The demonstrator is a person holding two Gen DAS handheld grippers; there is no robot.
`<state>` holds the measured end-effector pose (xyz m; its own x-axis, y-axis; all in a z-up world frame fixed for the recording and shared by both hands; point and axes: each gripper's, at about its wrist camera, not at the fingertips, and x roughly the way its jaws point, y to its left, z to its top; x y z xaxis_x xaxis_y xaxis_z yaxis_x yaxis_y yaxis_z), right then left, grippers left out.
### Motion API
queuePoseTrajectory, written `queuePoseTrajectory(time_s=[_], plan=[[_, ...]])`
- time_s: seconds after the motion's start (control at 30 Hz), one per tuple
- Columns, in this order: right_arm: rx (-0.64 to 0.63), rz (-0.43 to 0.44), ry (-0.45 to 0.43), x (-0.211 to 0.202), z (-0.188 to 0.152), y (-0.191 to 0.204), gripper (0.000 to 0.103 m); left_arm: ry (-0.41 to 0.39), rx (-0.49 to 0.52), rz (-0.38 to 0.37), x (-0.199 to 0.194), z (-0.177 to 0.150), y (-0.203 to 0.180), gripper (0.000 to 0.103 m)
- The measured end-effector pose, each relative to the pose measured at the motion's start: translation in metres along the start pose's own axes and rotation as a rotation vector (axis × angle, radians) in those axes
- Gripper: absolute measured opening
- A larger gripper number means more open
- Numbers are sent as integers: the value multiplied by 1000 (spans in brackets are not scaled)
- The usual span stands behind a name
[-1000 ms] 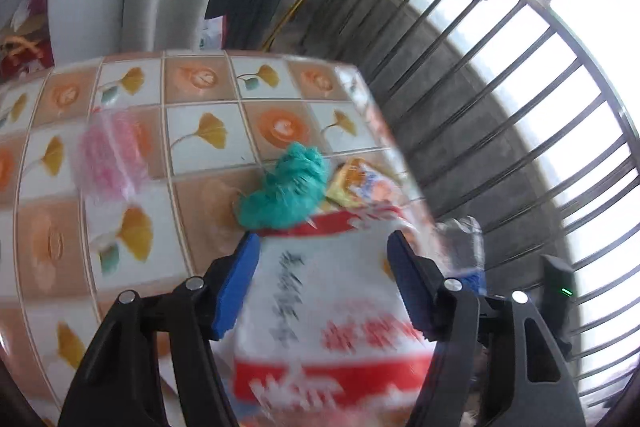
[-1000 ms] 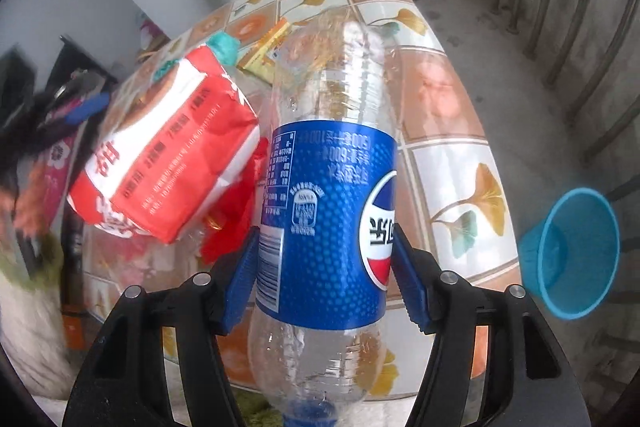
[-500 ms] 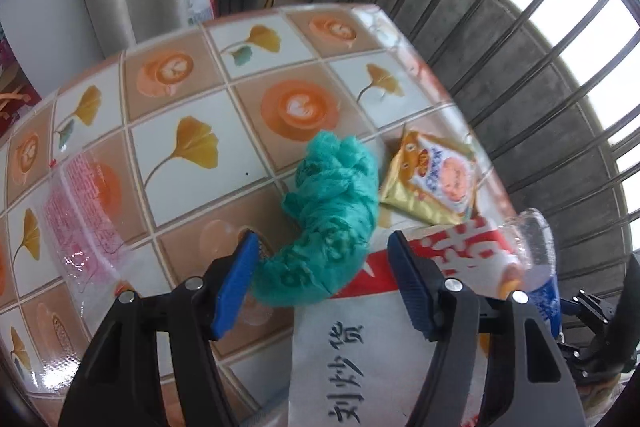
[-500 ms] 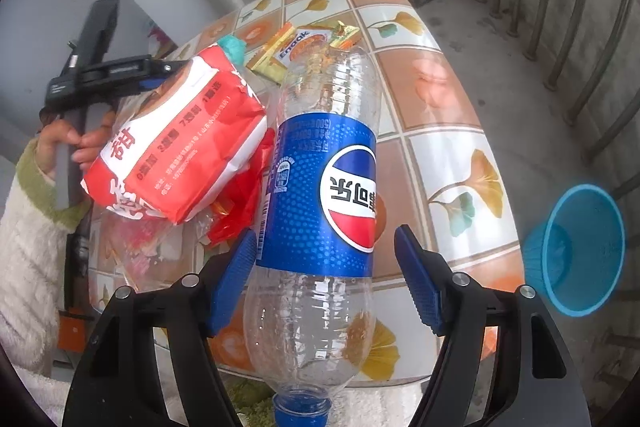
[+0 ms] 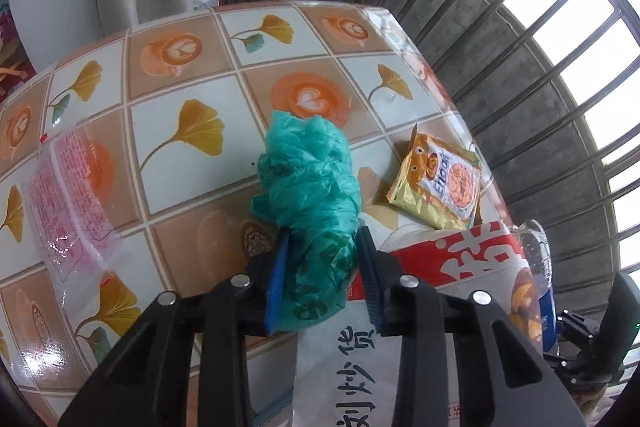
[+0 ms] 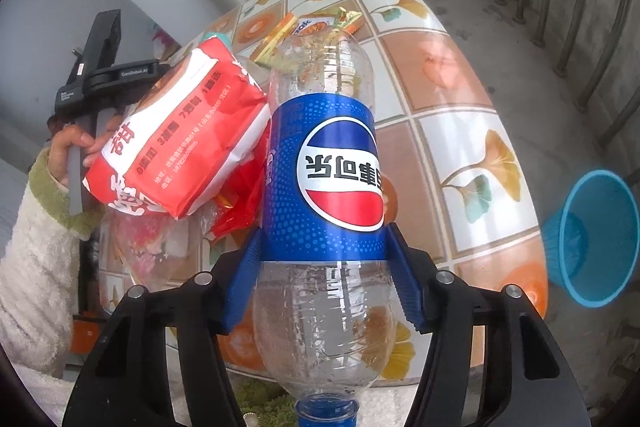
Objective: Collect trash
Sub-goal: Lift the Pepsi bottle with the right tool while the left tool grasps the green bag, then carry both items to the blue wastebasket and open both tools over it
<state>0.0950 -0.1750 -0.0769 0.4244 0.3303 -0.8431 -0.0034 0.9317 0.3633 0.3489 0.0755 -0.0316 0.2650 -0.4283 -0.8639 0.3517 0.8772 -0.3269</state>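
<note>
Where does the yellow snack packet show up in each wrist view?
Left wrist: yellow snack packet lies right of centre, beside the green plastic bag.
Right wrist: only its edge shows at upper centre, behind the bottle.
Shared landmark: red-and-white bag.

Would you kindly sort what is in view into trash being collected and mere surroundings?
Trash to collect:
green plastic bag
cola bottle
red snack bag
yellow wrapper
clear printed wrapper
Surroundings:
tiled table
blue bin
railing
</note>
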Motion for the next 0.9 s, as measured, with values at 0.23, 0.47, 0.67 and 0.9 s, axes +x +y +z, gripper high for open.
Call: queuePoseTrajectory(time_s=[0.23, 0.47, 0.67, 0.9], plan=[[17, -6, -34, -5, 0, 1, 56, -98, -73, -20, -32, 0, 11, 29], [41, -1, -63, -11, 0, -3, 56, -241, -108, -31, -93, -18, 11, 29], [55, 19, -115, -25, 0, -4, 56, -362, -100, -51, -153, -54, -5, 29], [81, 70, -187, -53, -2, -13, 56, -445, 38, -77, -202, -104, -71, 29]])
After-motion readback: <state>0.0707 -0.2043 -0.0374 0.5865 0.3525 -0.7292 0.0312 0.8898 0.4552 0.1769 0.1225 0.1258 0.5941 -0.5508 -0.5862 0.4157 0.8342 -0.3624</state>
